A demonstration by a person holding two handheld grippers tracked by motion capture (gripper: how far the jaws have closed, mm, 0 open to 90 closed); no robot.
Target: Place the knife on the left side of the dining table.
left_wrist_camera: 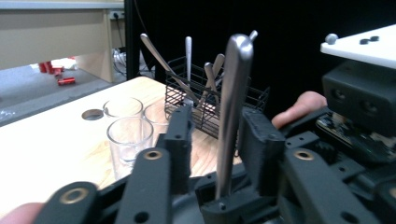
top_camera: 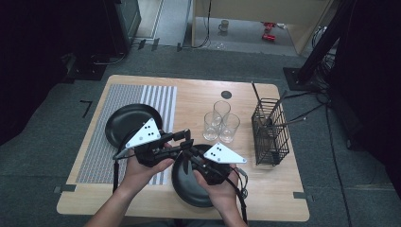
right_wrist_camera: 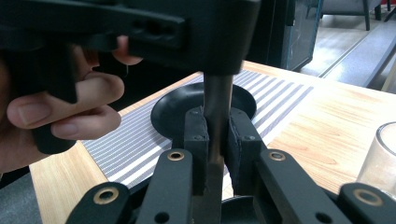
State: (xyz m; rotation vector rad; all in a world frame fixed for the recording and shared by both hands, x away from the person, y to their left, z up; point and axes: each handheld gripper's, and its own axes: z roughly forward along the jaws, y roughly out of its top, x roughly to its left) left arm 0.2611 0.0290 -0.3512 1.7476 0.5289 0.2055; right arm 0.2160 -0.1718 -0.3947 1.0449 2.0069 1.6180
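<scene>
Risk sits in the handover: a metal utensil [left_wrist_camera: 232,107] is clamped low on its shaft by the right gripper [right_wrist_camera: 216,116], whose pads press flat against both sides of it. The left gripper [left_wrist_camera: 217,119] stands around the upper part with its jaws not yet on it. A gap shows on one side, and the shaft lies close to the other pad. If the right claw lets go before the left one bites, I judge the utensil drops onto the black plate [top_camera: 187,189] right under it, at the near edge of the table [top_camera: 279,189], and may bounce off that edge. If the left claw closes off-centre, it could lever the smooth shaft sideways out of the other grip. A wide swing towards the far right could also catch the glasses [top_camera: 221,124], which stand between the hands and the wire basket [top_camera: 270,135].

The utensil hangs in the air above that near plate, between the two claws, touching nothing on the table. Its long axis runs close to upright, leaning slightly. The rounded handle end points up, and the working end points down, hidden behind the jaws, so I cannot tell what kind it is.
</scene>
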